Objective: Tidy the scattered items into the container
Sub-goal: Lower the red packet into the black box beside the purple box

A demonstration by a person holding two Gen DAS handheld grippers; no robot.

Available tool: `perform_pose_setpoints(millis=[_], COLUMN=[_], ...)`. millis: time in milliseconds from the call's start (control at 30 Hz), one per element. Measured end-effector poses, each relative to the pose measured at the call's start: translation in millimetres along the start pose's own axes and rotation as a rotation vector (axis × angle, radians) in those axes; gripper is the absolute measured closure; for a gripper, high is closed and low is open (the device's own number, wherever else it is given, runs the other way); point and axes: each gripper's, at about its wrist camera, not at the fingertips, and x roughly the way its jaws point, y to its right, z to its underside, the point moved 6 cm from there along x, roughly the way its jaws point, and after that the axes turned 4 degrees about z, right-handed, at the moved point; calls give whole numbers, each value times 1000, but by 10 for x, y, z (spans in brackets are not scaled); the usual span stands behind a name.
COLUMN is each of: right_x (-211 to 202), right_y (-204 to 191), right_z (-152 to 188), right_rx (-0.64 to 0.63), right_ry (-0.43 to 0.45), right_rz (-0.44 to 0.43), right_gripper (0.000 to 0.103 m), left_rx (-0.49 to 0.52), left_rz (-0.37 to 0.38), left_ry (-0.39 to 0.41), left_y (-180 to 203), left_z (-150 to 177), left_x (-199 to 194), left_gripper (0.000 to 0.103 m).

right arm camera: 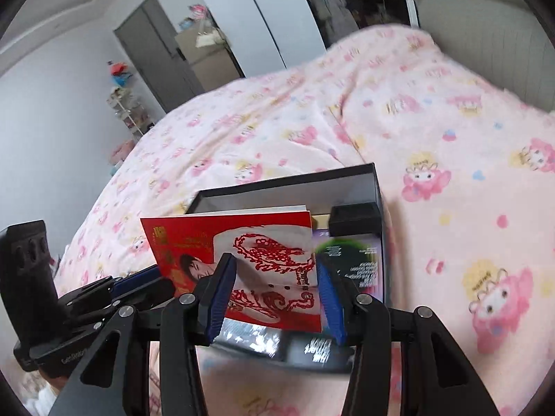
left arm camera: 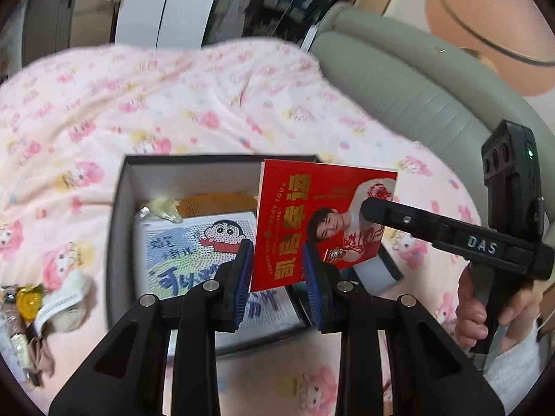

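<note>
A dark open box (left arm camera: 119, 208) sits on the pink bed. Inside lie a cartoon-print pack (left arm camera: 194, 242), a brown comb (left arm camera: 216, 202) and a pale wrapped item (left arm camera: 161, 208). A red booklet (left arm camera: 312, 222) with a man's photo stands tilted over the box's right side. My left gripper (left arm camera: 277, 270) is open, its blue pads either side of the booklet's lower edge. My right gripper (right arm camera: 274, 298) is open around the booklet (right arm camera: 242, 242) in the right wrist view, above the box (right arm camera: 288, 182). A small black case (right arm camera: 353, 220) and a dark printed pack (right arm camera: 353, 263) lie in the box.
Loose items lie on the blanket left of the box: a gold-wrapped sweet (left arm camera: 27, 300), a white plush with a label (left arm camera: 67, 303) and wrapped bars (left arm camera: 14, 339). A grey padded headboard (left arm camera: 399, 86) curves behind the bed. A wardrobe and door stand beyond.
</note>
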Motion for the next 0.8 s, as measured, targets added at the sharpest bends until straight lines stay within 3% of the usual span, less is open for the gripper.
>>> perform_pose_setpoints(millis=[200, 300, 400, 533, 633, 733, 800], right_x=[505, 531, 520, 443, 331, 166, 150], right_y=[276, 228, 226, 246, 321, 399, 481], right_z=[230, 267, 257, 286, 241, 105, 59], right_rx=[58, -10, 3, -7, -5, 42, 78], right_ry=[-215, -220, -226, -213, -143, -46, -20], right_rz=[-9, 13, 20, 32, 45, 27, 29], right_gripper=[59, 60, 60, 60, 60, 60, 60], left_rx=[-97, -121, -128, -145, -164, -178, -233], left_rz=[-23, -24, -31, -43, -42, -116, -164], left_ry=[-240, -354, -428, -448, -406, -365, -407], left_y=[-235, -255, -253, -302, -346, -434, -533], left_z=[125, 284, 413, 410, 299, 192, 252], left_x=[547, 712, 814, 829, 805, 844, 925], left_gripper=[75, 75, 75, 73, 73, 73, 73])
